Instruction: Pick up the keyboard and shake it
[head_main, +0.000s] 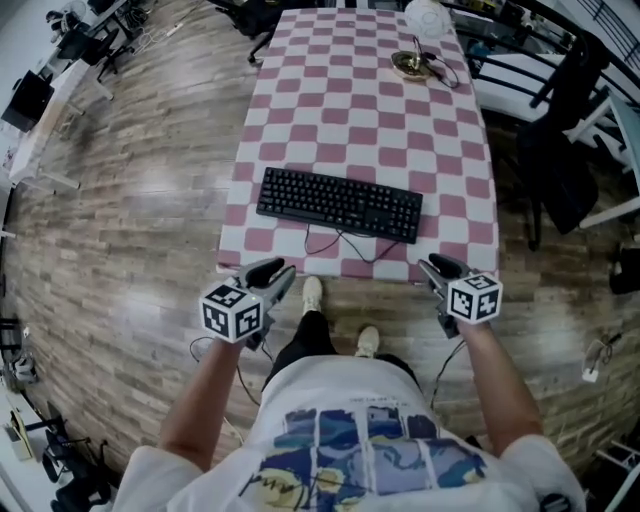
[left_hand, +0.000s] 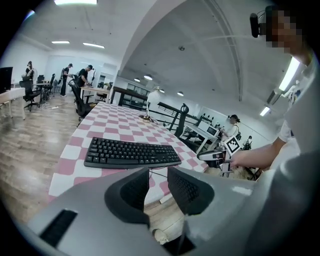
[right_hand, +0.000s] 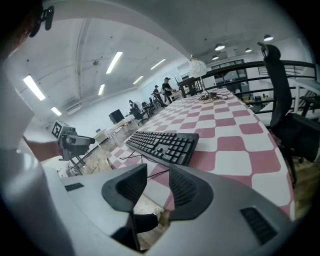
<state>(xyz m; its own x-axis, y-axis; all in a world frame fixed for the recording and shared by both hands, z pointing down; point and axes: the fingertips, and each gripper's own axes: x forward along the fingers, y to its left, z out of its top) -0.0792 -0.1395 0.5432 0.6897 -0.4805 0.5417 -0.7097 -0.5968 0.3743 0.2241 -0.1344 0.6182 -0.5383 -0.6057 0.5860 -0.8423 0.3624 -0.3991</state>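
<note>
Plainly a job for two ends: keyboard lies untouched

Each hand-held gripper is empty, its jaws apart with nothing between them. The left hand-held gripper (head_main: 284, 272) hangs just off the near edge of the bench (head_main: 350, 90), towards its left corner, and the right hand-held gripper (head_main: 429, 265) towards its right corner. Beyond them the keyboard (head_main: 340, 204) lies flat near that edge, slightly skewed, its cable (head_main: 340, 243) looping in front of it. It looks like a light, stiff plastic slab that should not sag when lifted. Its smooth casing may slip in a shake, and keys give under a pinch. Best to clamp the two short ends on the frame, one gripper each, and mind the trailing cable.
</note>
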